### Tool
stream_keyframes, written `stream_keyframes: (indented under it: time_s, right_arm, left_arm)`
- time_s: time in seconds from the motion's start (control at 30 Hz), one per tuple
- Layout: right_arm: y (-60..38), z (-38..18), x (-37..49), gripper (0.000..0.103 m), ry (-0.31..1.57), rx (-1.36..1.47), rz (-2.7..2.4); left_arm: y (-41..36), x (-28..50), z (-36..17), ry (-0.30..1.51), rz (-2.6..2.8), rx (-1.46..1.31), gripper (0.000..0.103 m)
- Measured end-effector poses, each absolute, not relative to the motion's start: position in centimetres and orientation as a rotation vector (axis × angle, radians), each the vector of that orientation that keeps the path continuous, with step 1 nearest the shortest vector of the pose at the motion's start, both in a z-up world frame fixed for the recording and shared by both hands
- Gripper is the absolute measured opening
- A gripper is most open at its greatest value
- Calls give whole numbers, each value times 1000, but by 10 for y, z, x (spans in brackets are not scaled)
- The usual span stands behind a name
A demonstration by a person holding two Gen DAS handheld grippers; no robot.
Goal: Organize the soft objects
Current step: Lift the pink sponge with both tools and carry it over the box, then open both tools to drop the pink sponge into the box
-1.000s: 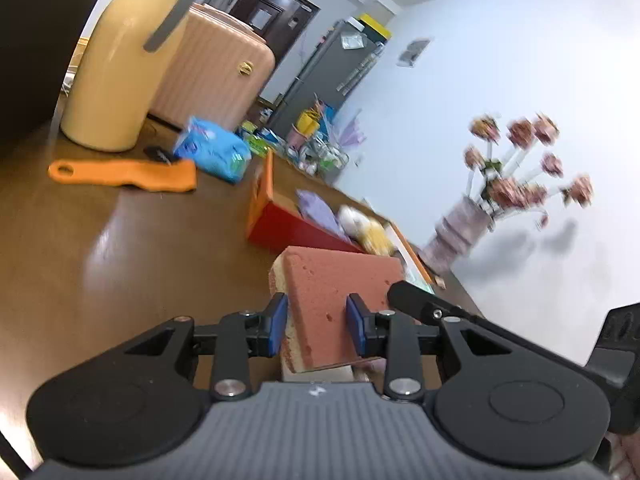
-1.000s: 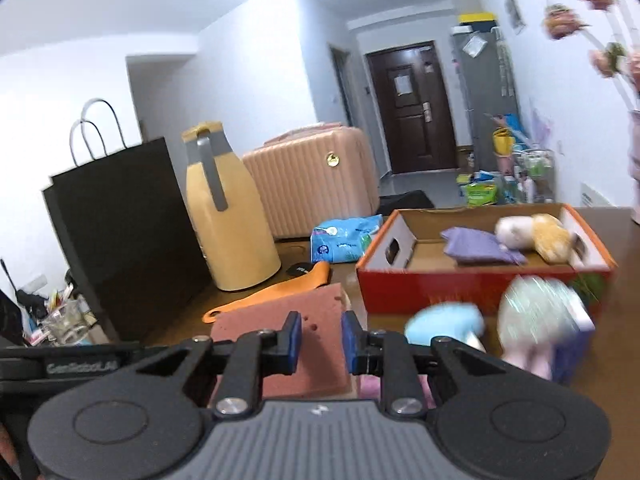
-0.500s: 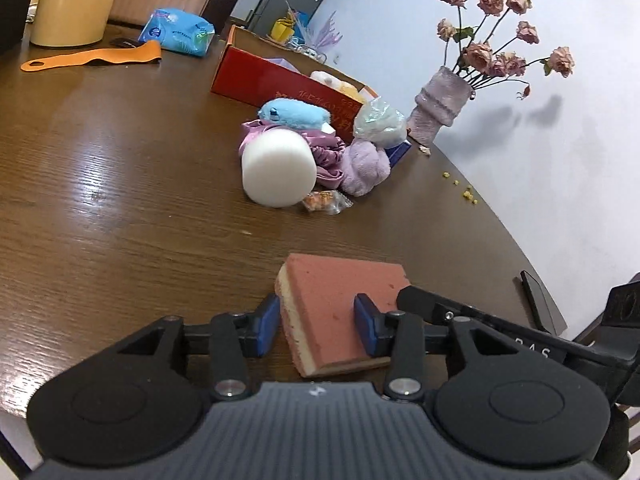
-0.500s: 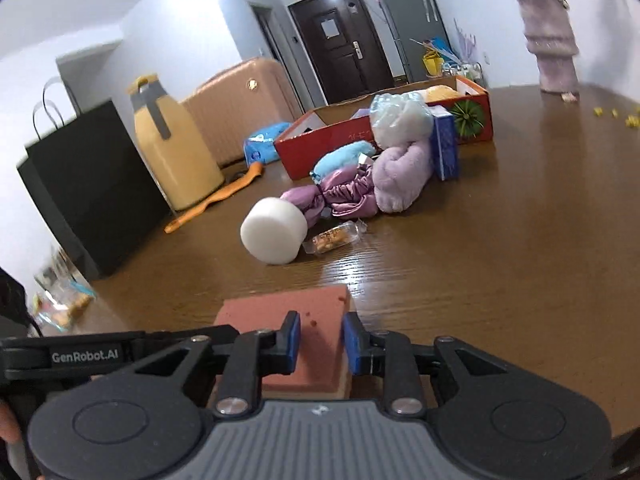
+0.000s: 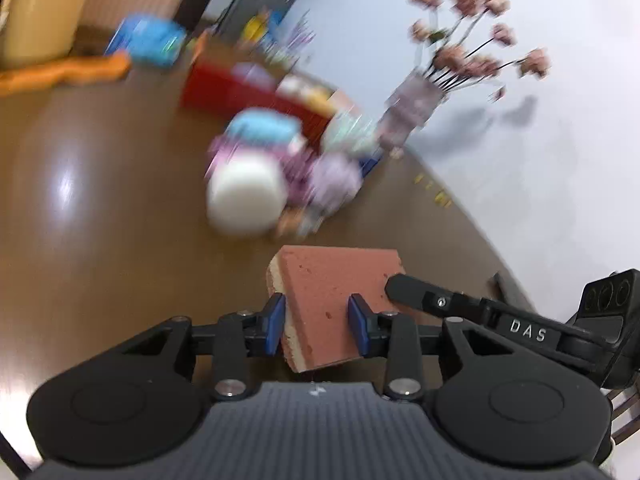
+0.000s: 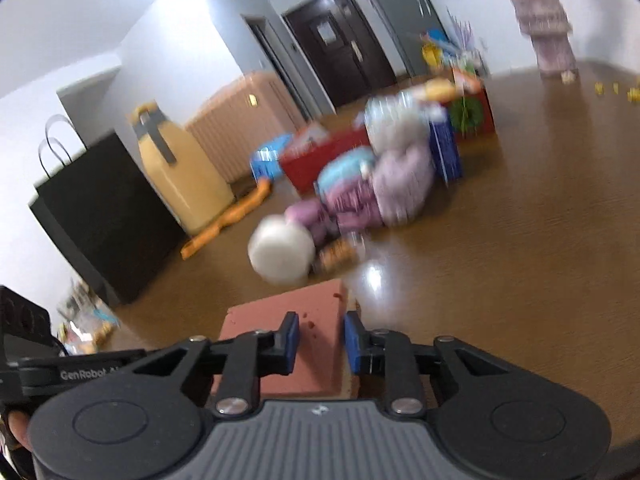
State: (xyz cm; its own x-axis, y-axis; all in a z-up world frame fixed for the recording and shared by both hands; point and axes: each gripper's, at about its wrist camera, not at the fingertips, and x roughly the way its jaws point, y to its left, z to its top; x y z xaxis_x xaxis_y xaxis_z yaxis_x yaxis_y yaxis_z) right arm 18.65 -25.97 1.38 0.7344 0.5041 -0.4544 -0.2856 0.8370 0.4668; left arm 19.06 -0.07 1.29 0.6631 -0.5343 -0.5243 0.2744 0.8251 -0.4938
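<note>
Nearest, the sponge (image 5: 332, 300) sat between both tools: the left gripper (image 5: 316, 322), whose jaws had just been closing, clamped its near end, and the right gripper (image 6: 318, 340) pinched its other side, so it was not yet put away. Beyond it on the table (image 6: 540, 240) a white foam roll (image 6: 282, 254), purple plush (image 6: 400, 184) and blue plush (image 5: 262, 130) lay loose. Farthest, the red box (image 5: 236, 94) held only a few soft things; most of the sorting seemingly remained

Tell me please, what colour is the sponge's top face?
Brick red on the sponge, clearest from the left wrist.
</note>
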Motion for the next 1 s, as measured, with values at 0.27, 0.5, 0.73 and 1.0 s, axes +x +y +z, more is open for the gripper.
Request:
stream_keyframes:
  time_s: [0.27, 0.5, 0.73, 1.0]
  right_arm:
    - [-248, 121, 360, 22, 397, 309, 463]
    - [-211, 88, 525, 21, 615, 270, 395]
    - [-182, 27, 568, 22, 794, 182, 380]
    - [-169, 2, 558, 28, 916, 109, 499]
  left_arm:
    - [13, 366, 103, 559, -540, -386, 34]
    - [17, 507, 69, 733, -395, -379, 34]
    - [7, 538, 35, 810, -303, -124, 36]
    - [13, 526, 24, 716, -317, -7, 36]
